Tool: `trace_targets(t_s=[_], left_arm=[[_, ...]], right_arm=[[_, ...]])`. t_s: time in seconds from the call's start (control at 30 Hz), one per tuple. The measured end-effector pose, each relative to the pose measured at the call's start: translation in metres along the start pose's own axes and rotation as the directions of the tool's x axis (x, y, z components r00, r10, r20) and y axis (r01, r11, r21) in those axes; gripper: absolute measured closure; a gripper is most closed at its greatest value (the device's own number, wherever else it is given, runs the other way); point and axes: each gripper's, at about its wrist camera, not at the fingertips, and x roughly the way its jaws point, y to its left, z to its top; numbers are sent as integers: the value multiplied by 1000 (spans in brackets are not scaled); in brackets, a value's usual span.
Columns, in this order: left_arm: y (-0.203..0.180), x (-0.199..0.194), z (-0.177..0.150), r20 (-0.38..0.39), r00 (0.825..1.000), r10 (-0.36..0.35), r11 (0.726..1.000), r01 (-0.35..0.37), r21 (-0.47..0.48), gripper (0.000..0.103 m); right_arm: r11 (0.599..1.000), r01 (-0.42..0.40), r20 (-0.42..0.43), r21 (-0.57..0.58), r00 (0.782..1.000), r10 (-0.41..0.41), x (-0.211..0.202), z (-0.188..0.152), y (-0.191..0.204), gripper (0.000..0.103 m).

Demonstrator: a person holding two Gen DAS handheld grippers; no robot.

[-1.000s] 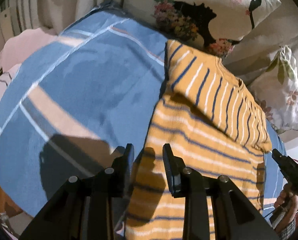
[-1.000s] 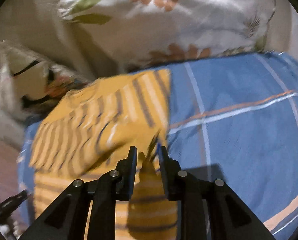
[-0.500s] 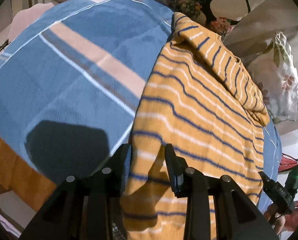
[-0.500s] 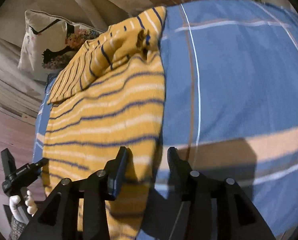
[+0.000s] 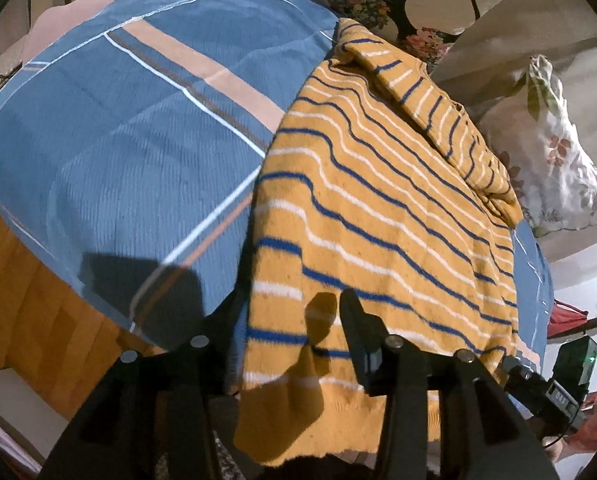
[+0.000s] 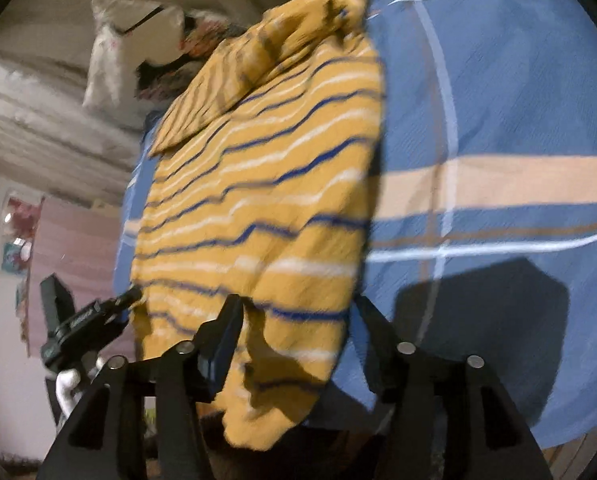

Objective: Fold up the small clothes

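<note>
One striped sweater (image 5: 378, 216) – both tools, left (image 5: 286, 320) and right (image 6: 298, 320), spread over its hem.

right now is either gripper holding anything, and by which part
Nothing is clamped. Both the left gripper and the right gripper are open, their fingers straddling the near corners of the sweater's hem.

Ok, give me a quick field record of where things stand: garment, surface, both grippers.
garment: yellow striped sweater, lying on the bed, top part folded down near the pillows
surface: blue plaid bedsheet
near hem: hangs over the bed edge
left gripper: open, straddling the sweater's near left corner
right gripper: open, straddling the near right corner
background: floral pillows
</note>
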Motion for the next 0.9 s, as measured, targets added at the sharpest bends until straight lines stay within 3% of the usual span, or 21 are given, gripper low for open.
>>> trace_targets(t_s=[0.23, 0.3, 0.33, 0.37, 0.43, 0.5, 0.73, 0.9], left_arm=[[-7, 3, -16, -34, 999, 18, 999, -17, 28, 60], [-8, 3, -20, -53, 998, 30, 999, -29, 37, 88], [-8, 3, -21, -62, 998, 22, 999, -20, 33, 92], [-5, 2, -22, -65, 998, 4, 1000, -3, 11, 93], [-1, -3, -21, -59, 998, -23, 1000, 22, -19, 94], [0, -11, -19, -47, 998, -50, 998, 47, -47, 95], [-20, -52, -10, 48, 994, -101, 993, 104, -60, 95], [-33, -73, 4, 101, 984, -148, 985, 156, -75, 95]], right_arm=[[995, -33, -52, -92, 998, 28, 13, -15, 21, 39], [993, -33, -63, -113, 998, 26, 14, -17, 24, 40], [991, -34, -73, -130, 997, 24, 15, -18, 26, 41], [988, -30, -86, -154, 996, 17, 17, -19, 30, 45], [979, -8, -113, -202, 994, -15, 21, -22, 34, 81], [974, 7, -119, -226, 992, -34, 22, -22, 34, 89], [949, -28, -51, -315, 999, 12, -11, -12, 54, 90], [946, -102, -8, -309, 994, 105, -38, 6, 63, 90]])
